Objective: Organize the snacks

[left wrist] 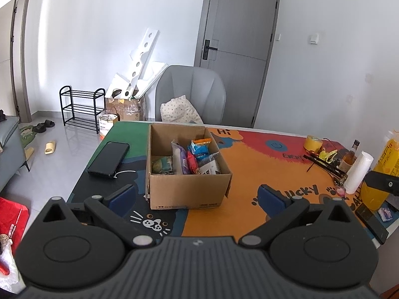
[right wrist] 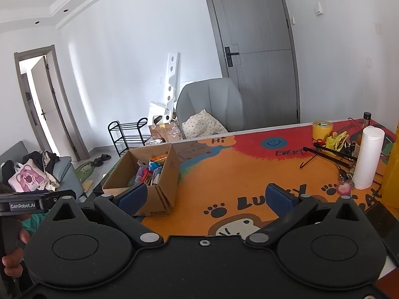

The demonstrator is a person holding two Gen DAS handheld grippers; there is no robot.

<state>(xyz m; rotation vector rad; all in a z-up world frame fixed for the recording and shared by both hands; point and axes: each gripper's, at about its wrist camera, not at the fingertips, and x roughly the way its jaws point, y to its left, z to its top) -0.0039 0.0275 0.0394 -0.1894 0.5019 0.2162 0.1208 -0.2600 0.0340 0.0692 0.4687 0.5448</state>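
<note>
The cardboard box (left wrist: 189, 167) stands open near the worktop's (left wrist: 249, 174) far left corner, on the colourful cartoon mat (right wrist: 224, 174). The snacks (left wrist: 197, 157) are inside it: several packets standing or leaning together, blue, purple, red and white among them, with an orange one at the back. A black phone (left wrist: 108, 158) lies just left of the box, near the worktop's left edge. Along the right edge sit a yellow tape roll (left wrist: 313, 143), a white paper roll (left wrist: 359, 172) and a yellow bottle (left wrist: 381, 172). The left hand-held gripper (left wrist: 197, 196) hangs above the near edge, fingers spread wide and empty. The right hand-held gripper (right wrist: 208, 196) is likewise released, holding nothing, over the mat's orange middle.
</note>
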